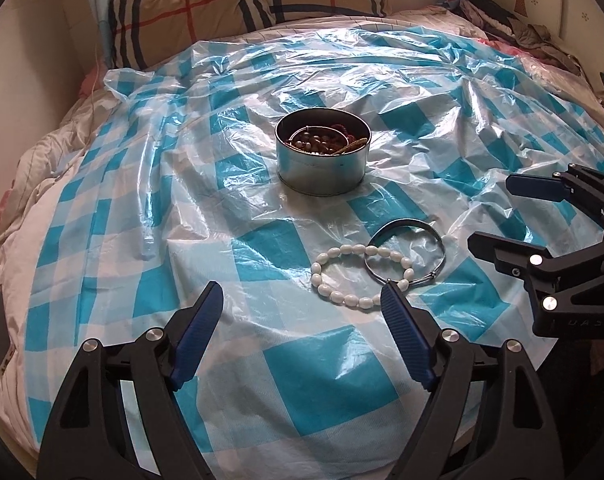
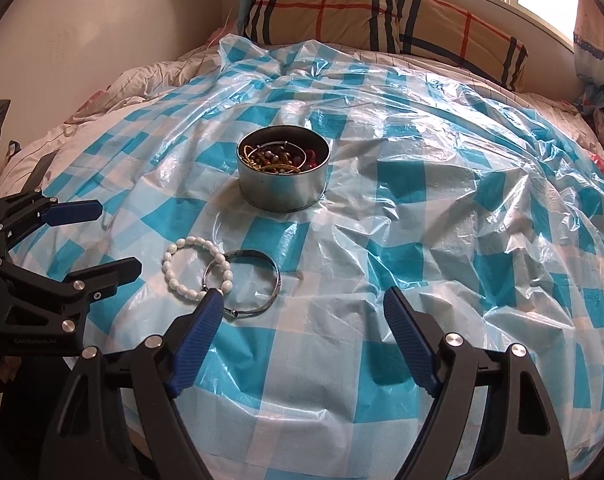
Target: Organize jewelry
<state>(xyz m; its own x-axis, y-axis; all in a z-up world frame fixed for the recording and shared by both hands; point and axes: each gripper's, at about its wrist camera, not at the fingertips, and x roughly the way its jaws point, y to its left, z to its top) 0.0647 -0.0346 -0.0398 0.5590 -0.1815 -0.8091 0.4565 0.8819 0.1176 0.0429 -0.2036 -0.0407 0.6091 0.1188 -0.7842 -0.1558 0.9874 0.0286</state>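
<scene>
A bed is draped in a crinkled blue-and-white checked plastic sheet (image 1: 302,360), with plaid pillows (image 2: 342,12) against the wall at its head and a rumpled white quilt (image 1: 34,184) showing at the sheet's edge. Near the middle of the sheet stands a round metal tin (image 1: 322,152), open at the top and holding a tangle of dark beads, a red strand and gold-toned pieces. In front of the tin, apart from it, lie two loose pieces: a white bead bracelet (image 1: 342,276) and a thin silver bangle (image 1: 406,250), the bangle overlapping the bracelet's right side in the left wrist view. The left gripper (image 1: 302,304) hangs over the sheet with its blue-padded jaws spread wide and nothing between them; its right pad tip sits just at the near edge of the bracelet. The right gripper (image 2: 302,308) also stands wide and empty, its left pad tip at the spot where bracelet and bangle cross. Each tool appears at the side of the other's view.
</scene>
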